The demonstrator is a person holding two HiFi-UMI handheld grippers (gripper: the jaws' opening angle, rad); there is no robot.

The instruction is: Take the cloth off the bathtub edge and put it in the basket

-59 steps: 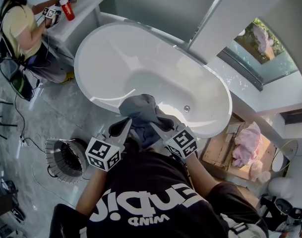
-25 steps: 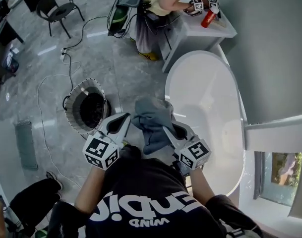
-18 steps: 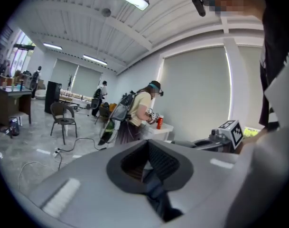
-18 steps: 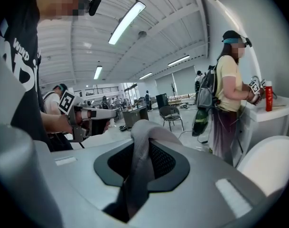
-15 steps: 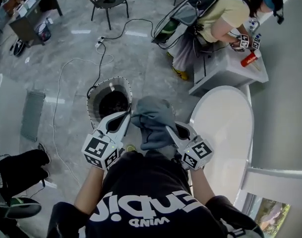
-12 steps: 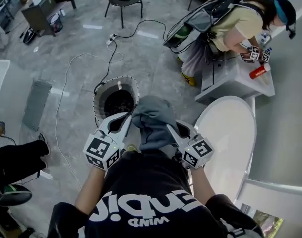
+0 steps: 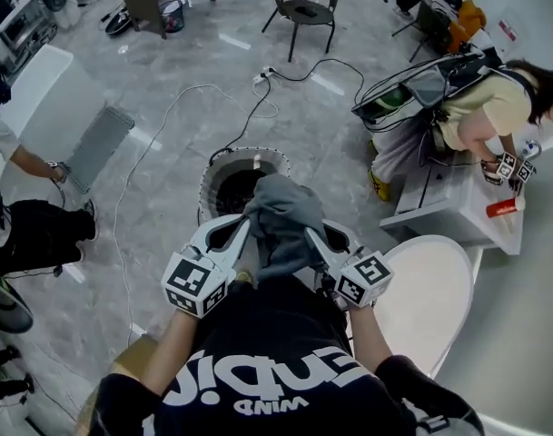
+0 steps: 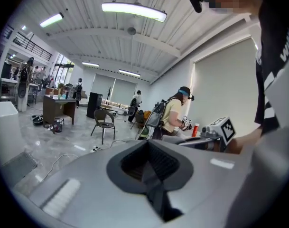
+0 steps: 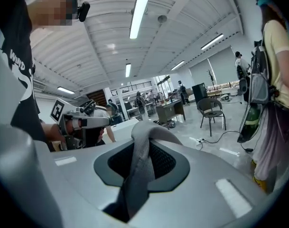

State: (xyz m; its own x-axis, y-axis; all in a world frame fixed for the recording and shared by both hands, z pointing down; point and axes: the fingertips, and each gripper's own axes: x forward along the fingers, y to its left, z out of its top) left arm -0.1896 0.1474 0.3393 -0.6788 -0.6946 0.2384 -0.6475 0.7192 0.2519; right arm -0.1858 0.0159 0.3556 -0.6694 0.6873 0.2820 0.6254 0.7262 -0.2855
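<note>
My left claw [image 7: 242, 227] and right claw [image 7: 309, 234] each pinch a bunched fold of the grey cloth [image 7: 281, 216], slung between them near the basket [image 7: 223, 166]; judged light, limp, unlikely to slip.

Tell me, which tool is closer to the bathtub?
Right. The right tool is just beside the bathtub; the left tool is farther off, across the cloth.
</note>
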